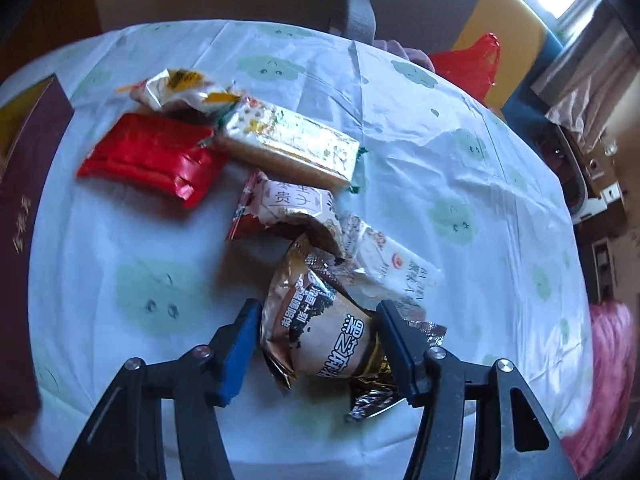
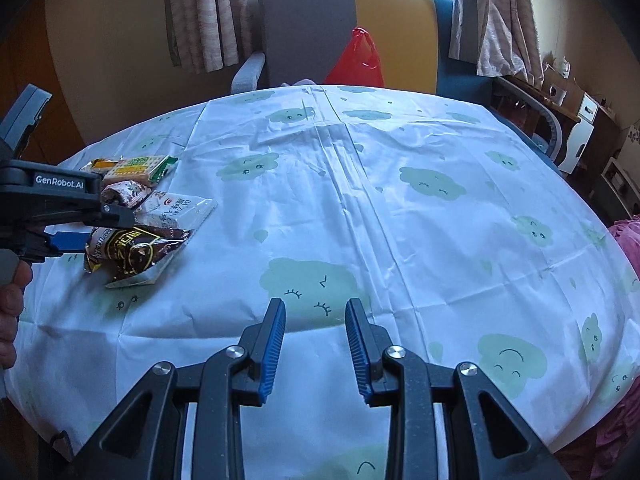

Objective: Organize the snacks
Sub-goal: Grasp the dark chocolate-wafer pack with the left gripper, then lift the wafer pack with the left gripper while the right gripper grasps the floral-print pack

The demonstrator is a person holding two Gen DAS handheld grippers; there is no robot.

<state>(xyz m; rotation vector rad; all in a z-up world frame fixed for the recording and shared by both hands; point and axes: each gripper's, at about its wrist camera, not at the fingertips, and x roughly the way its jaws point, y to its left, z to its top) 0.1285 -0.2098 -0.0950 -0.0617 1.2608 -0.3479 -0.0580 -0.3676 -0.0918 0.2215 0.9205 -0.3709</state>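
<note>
My left gripper [image 1: 318,316] has its blue pads on either side of a brown and gold snack packet [image 1: 320,328] on the table; both pads touch it. Behind it lie a white packet [image 1: 392,268], a packet with red edges [image 1: 280,204], a gold cracker pack [image 1: 292,144], a red packet [image 1: 148,158] and a yellow-white packet [image 1: 180,88]. In the right wrist view the left gripper [image 2: 72,236] grips the brown packet [image 2: 136,252] at the far left. My right gripper [image 2: 315,320] is open and empty above the tablecloth.
The round table [image 2: 400,220] has a white cloth with green clouds. A dark red box [image 1: 24,208] sits at its left edge. A chair [image 2: 304,32] with a red plastic bag [image 2: 356,60] stands behind the table. Pink fabric [image 1: 608,380] lies at the right.
</note>
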